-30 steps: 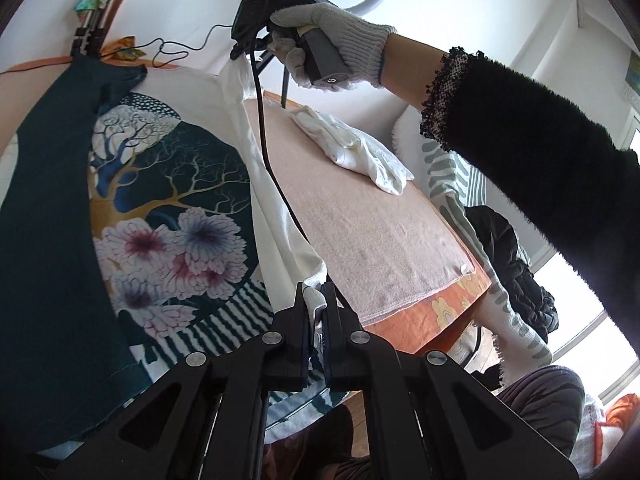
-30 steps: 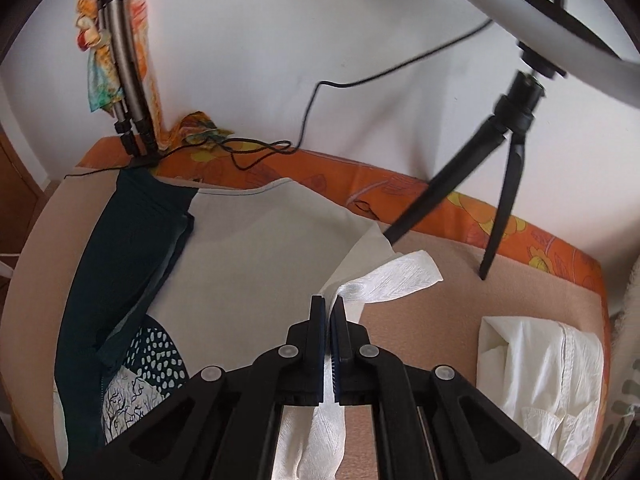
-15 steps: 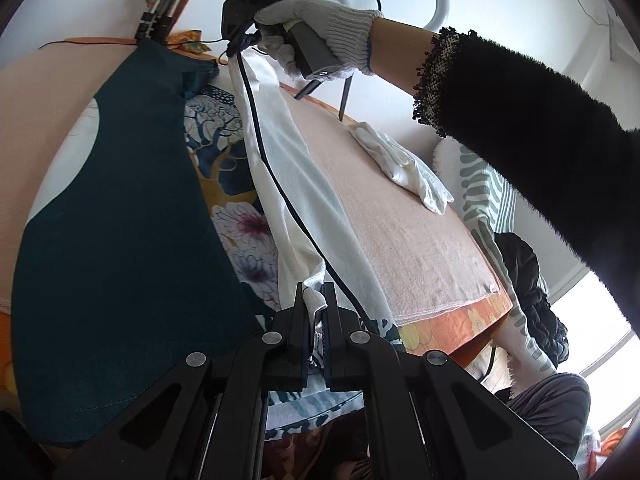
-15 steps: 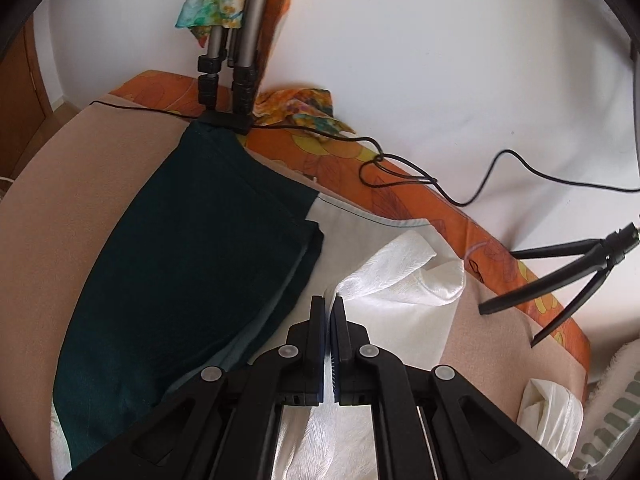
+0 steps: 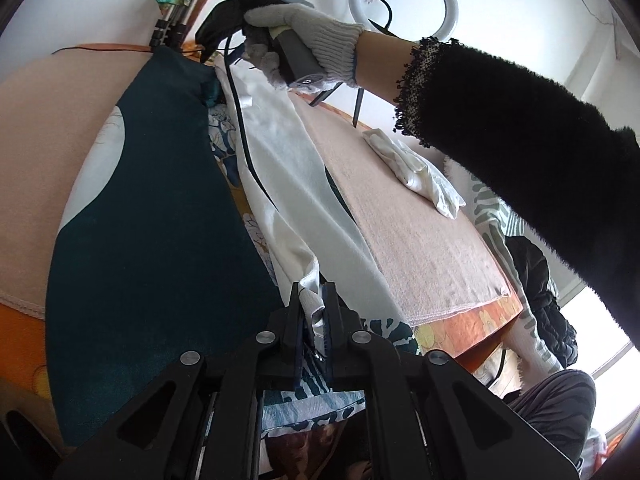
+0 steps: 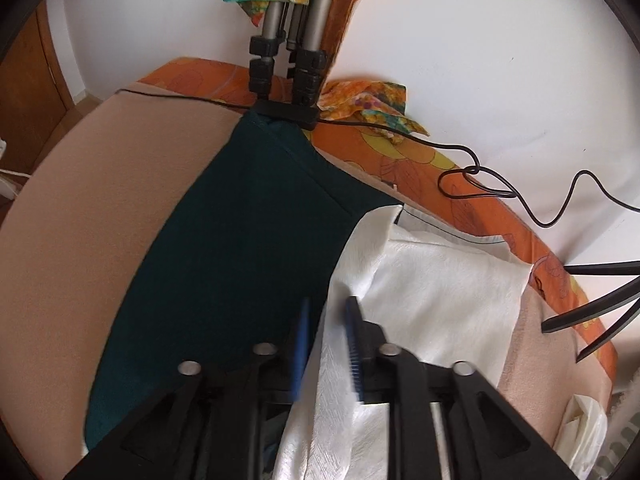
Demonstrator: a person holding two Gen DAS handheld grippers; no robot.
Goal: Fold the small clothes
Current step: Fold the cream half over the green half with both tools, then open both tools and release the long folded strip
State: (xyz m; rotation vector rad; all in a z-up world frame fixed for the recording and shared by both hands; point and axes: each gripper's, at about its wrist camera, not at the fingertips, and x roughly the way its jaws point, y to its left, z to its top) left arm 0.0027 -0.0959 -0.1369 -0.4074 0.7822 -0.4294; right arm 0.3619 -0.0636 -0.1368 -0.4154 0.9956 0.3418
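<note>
A small garment, dark teal (image 5: 152, 216) with a printed front and a white side panel (image 5: 288, 168), lies on the beige towel (image 5: 420, 232). Its white edge is folded over the teal part, which also shows in the right wrist view (image 6: 248, 248). My left gripper (image 5: 314, 312) has parted slightly, with the white hem (image 5: 310, 300) still between its fingers at the near end. My right gripper (image 6: 326, 332) stands open over the white fabric (image 6: 432, 304) at the far end, the cloth lying loose between its blue pads (image 6: 354, 344).
A folded white garment (image 5: 412, 168) lies on the towel to the right. Tripod legs (image 6: 288, 56) stand at the far edge and a light stand's legs (image 6: 592, 320) at the right. A black cable (image 6: 500, 192) runs along the orange bedding (image 6: 440, 168). A ring light (image 5: 402, 0) is behind.
Both grippers carried the white edge leftward over the teal part. The right gripper, shut before, has opened and let the fabric go. The left gripper's fingers have parted a little.
</note>
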